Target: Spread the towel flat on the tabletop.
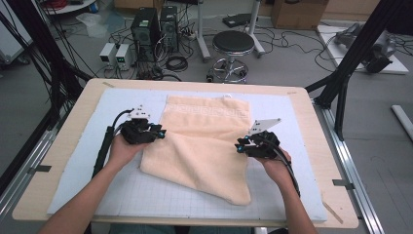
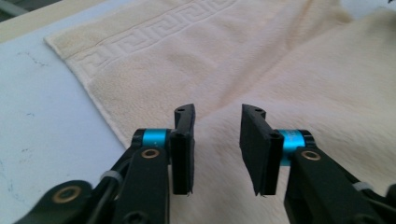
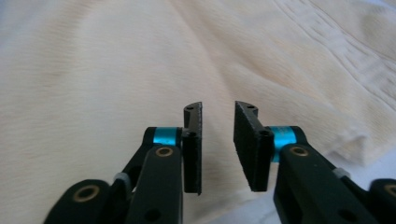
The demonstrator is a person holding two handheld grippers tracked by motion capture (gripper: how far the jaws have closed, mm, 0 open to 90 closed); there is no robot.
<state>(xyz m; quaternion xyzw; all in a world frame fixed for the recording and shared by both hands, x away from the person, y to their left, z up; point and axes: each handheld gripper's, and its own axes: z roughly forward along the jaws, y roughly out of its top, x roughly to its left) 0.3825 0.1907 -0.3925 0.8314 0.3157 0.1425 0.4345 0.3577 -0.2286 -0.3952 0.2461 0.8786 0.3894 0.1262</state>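
A cream towel (image 1: 204, 141) lies partly folded on the white gridded mat (image 1: 122, 195), its near layer slanting toward the front right. My left gripper (image 1: 160, 132) hovers at the towel's left edge, held in a hand, jaws pointing right. In the left gripper view the towel (image 2: 280, 70) with its patterned border lies beneath the left gripper (image 2: 217, 112), whose jaws stand apart with nothing between them. My right gripper (image 1: 239, 145) sits at the towel's right edge, pointing left. The right gripper view has the right gripper (image 3: 218, 107) open over plain towel (image 3: 93, 70), gripping nothing.
The mat covers a wooden table (image 1: 73, 112) with bare margins at left and right. Beyond the far edge stand a round stool (image 1: 233, 44), computer towers (image 1: 146, 24) and floor cables. Black frame posts (image 1: 350, 63) rise at the right.
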